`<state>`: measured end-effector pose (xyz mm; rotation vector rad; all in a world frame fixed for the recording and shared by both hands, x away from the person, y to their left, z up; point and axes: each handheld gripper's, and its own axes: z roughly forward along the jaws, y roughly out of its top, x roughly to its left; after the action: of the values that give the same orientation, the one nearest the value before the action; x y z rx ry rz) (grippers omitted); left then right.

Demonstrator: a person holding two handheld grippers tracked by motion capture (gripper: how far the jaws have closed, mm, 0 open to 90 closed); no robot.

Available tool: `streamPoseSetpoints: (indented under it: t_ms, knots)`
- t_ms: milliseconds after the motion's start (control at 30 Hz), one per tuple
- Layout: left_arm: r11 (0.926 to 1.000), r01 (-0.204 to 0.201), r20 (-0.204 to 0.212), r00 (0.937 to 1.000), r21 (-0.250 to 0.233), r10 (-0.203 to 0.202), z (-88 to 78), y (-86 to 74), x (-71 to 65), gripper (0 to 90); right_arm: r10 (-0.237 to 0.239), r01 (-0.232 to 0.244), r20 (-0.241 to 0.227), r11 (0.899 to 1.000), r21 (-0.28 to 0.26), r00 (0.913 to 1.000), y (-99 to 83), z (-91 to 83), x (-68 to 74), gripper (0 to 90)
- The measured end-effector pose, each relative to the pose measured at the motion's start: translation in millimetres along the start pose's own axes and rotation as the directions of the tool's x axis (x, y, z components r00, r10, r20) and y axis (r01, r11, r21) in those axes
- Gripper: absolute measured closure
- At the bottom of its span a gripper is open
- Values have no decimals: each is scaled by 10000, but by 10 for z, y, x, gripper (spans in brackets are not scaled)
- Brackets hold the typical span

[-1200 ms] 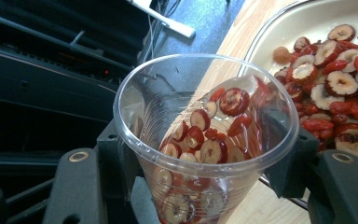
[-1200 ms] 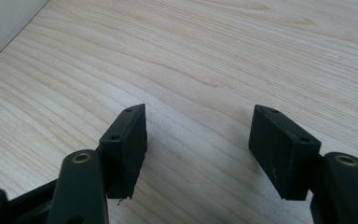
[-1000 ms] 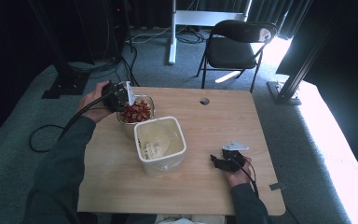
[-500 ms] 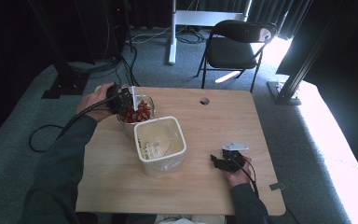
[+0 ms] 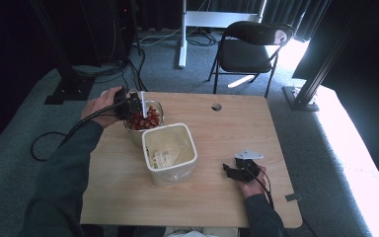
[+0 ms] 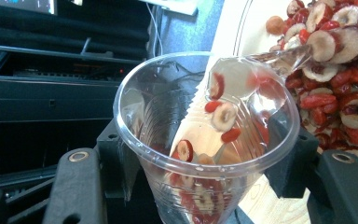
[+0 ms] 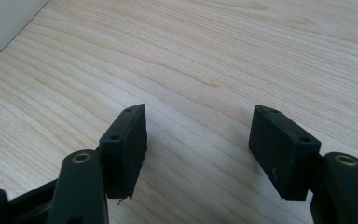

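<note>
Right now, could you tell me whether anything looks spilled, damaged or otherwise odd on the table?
Nothing looks spilled. The left claw grips a clear plastic cup partly filled with red and pale dried fruit pieces, tipped at the fruit bowl. The right claw rests open on the table.

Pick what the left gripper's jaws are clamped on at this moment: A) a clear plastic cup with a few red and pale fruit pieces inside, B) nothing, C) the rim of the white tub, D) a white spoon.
A: in the left gripper view the black jaws of the left gripper press both sides of the clear plastic cup, beside the dried fruit pile.
</note>
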<state>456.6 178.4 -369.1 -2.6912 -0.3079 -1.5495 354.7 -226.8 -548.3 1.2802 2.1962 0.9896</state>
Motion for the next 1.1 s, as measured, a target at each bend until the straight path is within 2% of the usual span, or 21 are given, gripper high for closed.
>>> streamPoseSetpoints:
  t_ms: [600, 833, 1100]
  knots:
    - [9990, -388, -120, 9992, 228, 391, -22, 10, 38, 379, 3, -3, 0, 10000, 2, 10000, 0, 0, 0, 364]
    - [9989, -390, -67, 9992, 266, 392, -22, 1, 41, 379, 2, -2, -1, 10000, 1, 10000, 0, 0, 0, 364]
    - [9963, -742, -59, 9972, 424, 746, -29, 28, 47, 379, 10, -10, -1, 10000, 6, 10000, 0, 0, 1, 364]
